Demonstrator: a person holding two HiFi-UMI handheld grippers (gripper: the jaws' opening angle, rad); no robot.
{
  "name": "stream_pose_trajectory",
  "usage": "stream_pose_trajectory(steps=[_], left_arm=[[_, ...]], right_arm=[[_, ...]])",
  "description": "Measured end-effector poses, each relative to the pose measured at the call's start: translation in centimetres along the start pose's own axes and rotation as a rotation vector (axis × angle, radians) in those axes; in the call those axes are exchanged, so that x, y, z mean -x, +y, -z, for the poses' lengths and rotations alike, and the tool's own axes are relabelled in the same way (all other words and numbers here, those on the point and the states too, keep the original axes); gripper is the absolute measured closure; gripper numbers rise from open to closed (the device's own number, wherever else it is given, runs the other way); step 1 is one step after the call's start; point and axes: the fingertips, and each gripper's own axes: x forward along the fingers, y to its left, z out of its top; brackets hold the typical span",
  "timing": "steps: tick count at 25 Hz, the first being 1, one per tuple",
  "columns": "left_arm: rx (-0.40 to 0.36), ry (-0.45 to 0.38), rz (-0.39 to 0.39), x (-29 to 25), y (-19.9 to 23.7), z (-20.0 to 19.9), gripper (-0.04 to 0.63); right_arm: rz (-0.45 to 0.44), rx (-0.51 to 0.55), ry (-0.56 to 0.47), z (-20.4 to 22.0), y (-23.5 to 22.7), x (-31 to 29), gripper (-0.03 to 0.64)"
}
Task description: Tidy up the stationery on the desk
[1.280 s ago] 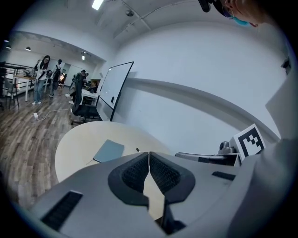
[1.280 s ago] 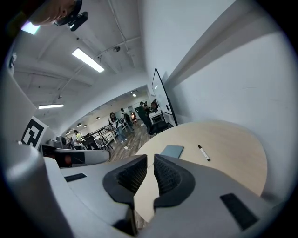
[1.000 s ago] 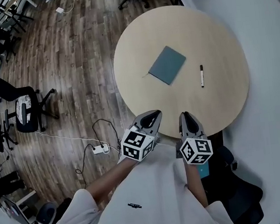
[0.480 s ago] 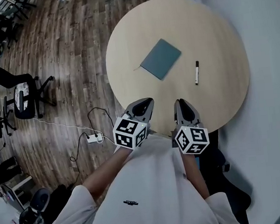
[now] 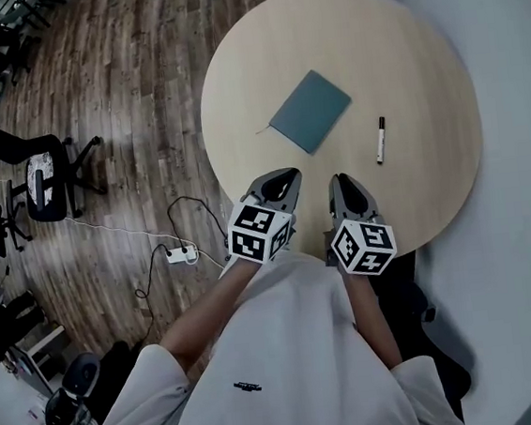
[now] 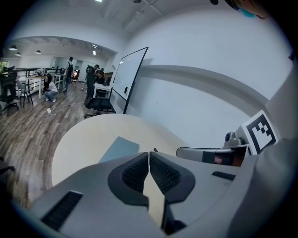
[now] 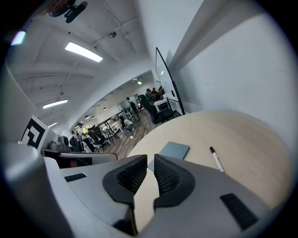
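Observation:
A grey-blue notebook (image 5: 310,111) lies closed near the middle of the round wooden table (image 5: 419,59). To its right lies a white marker pen (image 5: 380,139) with a black cap. Both my grippers hover side by side over the table's near edge, short of both items. My left gripper (image 5: 281,179) is shut and empty, its pads meeting at the tips. My right gripper (image 5: 346,185) is shut with only a thin slit and holds nothing. The left gripper view shows the notebook (image 6: 118,148) beyond its jaws. In the right gripper view both the notebook (image 7: 173,150) and the pen (image 7: 216,159) lie ahead.
A white wall (image 5: 521,133) runs close along the table's right side. Left of the table is wooden floor with a power strip (image 5: 182,255), cables and office chairs (image 5: 46,187). A whiteboard (image 6: 128,79) stands beyond the table, and people sit far off.
Both grippers have edged slightly forward over the table's near rim. The notebook and pen have not moved; neither gripper has changed state.

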Motion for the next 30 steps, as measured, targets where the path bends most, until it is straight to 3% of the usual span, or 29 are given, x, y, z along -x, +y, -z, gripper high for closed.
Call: stream_pose_trajectory(steps=[7,17,30], left_arm=[[-0.022,0.042,0.013,-4.4,3.8,-0.7,0.571],[-0.001,0.112,0.001,-10.0,8.2,2.7,0.571],[-0.025,0.124,-0.059,-17.5,13.6,2.7,0.569]], right_arm=[[0.033,-0.032,0.033,0.2,-1.2,-5.4,0.548],[0.076,-0.106,0.069,3.4,-4.3,-11.1,0.546],[0.102,-0.178,0.099,3.4,-7.8,-18.5,0.546]])
